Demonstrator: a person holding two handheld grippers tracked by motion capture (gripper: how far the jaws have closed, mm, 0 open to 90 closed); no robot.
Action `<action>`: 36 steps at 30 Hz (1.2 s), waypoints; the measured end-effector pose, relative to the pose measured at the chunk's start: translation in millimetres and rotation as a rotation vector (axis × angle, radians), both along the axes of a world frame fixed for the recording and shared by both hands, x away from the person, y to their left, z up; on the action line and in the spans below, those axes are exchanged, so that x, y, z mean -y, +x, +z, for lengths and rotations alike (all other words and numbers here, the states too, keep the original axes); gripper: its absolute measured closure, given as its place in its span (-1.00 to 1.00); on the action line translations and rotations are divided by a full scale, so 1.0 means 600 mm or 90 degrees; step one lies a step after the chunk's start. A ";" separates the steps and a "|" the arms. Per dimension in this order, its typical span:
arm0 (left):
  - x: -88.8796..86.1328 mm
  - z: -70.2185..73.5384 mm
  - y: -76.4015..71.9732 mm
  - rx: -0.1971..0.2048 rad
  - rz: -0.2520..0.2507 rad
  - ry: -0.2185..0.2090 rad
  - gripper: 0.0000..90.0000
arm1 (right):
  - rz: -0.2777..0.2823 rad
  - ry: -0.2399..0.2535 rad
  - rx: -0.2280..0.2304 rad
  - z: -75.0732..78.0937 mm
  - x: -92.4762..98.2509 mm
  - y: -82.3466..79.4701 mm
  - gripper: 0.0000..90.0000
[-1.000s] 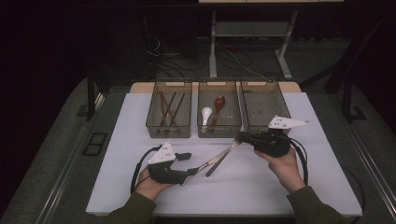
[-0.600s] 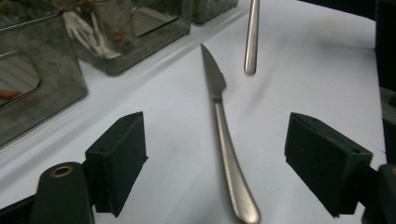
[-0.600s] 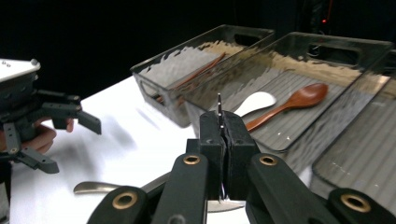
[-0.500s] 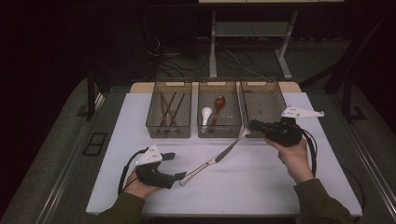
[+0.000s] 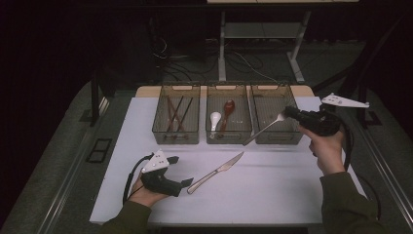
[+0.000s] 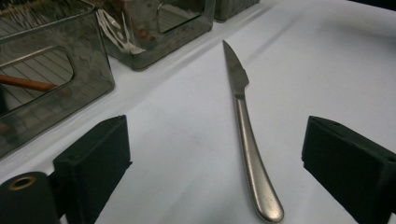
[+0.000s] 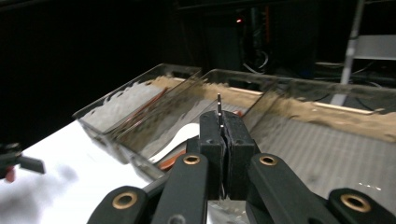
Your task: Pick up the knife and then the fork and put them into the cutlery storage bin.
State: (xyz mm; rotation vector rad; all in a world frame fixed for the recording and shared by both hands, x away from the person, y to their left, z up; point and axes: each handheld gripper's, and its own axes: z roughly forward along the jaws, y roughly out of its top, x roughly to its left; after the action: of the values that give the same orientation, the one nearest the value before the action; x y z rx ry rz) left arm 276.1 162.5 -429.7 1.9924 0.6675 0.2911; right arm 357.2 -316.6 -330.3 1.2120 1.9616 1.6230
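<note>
My left gripper (image 6: pixel 215 186) has just been opening; its jaws stand wide, the knife (image 6: pixel 247 154) lying free on the table (image 5: pixel 292 195) between them. My right gripper (image 7: pixel 219 140) clamps a fork (image 5: pixel 265 127), raised over the right-hand bin (image 5: pixel 272 102).

L hand (image 5: pixel 146 192) sits lower left of the high view, sleeve coming in from the bottom edge, forearm angled up and slightly right. L gripper (image 5: pixel 184 183) lies low, pointing right; its jaws have just been opening and now stand wide apart – in the left gripper view one pad (image 6: pixel 95 163) is at lower left, the other at far right. R hand (image 5: pixel 327 146) is raised at mid right, forearm rising from the bottom right corner. R gripper (image 5: pixel 288 112) points left w/ jaws pressed together – pads (image 7: pixel 212 140) meet at centre of the right gripper view.
</note>
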 end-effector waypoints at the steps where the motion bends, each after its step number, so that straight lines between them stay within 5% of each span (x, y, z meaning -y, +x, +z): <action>1: 0.000 0.000 0.001 -0.004 0.002 -0.002 -0.88 | -0.007 0.001 0.001 0.004 0.006 0.002 0.96; 5: 0.004 -0.001 0.001 -0.024 0.002 0.002 -1.00 | -0.031 0.031 0.001 0.018 0.030 0.016 0.96; 18: 0.007 0.000 -0.001 -0.020 -0.006 0.000 -1.00 | -0.129 -0.023 -0.008 0.039 0.076 0.068 0.96; 26: 0.009 -0.003 0.000 -0.032 -0.009 0.005 -1.00 | -0.135 -0.073 -0.047 0.007 0.073 0.083 0.96; 36: 0.011 -0.006 0.000 -0.043 -0.013 0.013 -1.00 | -0.113 -0.097 -0.100 -0.036 0.061 0.100 0.96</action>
State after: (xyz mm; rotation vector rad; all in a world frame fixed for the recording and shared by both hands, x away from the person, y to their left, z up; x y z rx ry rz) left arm 276.2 156.0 -433.2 2.0347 0.6888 0.2199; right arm 417.2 -353.1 -352.1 1.4446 1.9650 1.3040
